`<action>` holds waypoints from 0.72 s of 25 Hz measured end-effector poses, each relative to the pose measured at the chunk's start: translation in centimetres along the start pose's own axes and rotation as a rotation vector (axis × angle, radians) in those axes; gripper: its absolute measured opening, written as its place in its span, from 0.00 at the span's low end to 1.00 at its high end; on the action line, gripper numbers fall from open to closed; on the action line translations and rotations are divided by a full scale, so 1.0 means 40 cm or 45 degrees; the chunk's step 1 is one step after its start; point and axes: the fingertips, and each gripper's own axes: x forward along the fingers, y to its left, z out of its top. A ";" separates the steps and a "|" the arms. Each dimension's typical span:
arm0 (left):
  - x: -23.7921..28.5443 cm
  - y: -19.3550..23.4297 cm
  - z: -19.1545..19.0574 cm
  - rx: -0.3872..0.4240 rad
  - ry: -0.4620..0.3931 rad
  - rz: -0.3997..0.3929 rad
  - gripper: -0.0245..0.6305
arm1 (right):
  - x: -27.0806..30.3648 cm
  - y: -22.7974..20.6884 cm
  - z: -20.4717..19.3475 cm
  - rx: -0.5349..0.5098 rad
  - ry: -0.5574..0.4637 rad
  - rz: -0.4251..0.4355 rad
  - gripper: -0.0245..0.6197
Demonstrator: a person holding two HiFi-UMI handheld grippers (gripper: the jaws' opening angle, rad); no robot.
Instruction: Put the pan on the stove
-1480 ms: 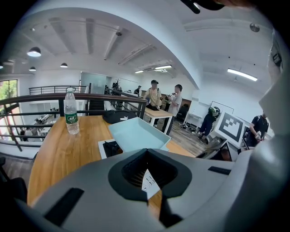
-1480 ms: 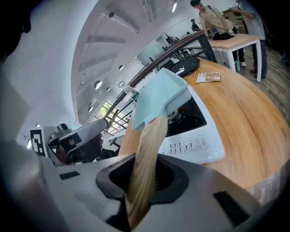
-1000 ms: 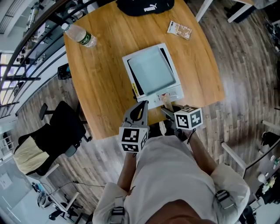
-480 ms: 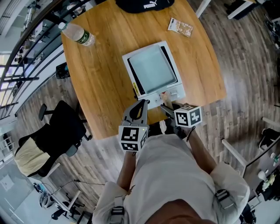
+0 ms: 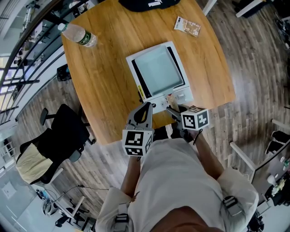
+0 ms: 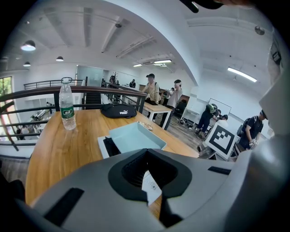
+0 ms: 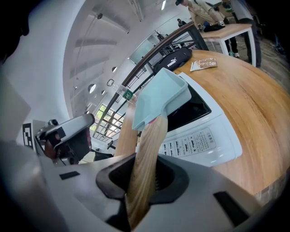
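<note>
A pale blue square pan lies over the black glass top of a white induction stove on the wooden table. Its wooden handle runs back toward me into my right gripper, which is shut on it. In the head view that right gripper sits at the stove's near edge. My left gripper hovers just left of it over the table's front edge, its jaws shut and nothing between them. The left gripper view shows the pan ahead; whether the pan rests fully flat I cannot tell.
A water bottle stands at the table's far left, a black bag at the far edge, a small packet at the far right. A black office chair stands left of the table. People stand in the background.
</note>
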 end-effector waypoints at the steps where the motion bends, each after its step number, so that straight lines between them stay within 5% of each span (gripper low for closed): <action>1: 0.001 0.001 -0.001 -0.001 0.003 -0.001 0.07 | 0.002 0.000 0.001 -0.001 -0.001 0.001 0.17; 18: 0.019 0.004 -0.004 -0.003 0.021 -0.018 0.07 | 0.027 -0.027 -0.001 -0.056 -0.006 -0.015 0.18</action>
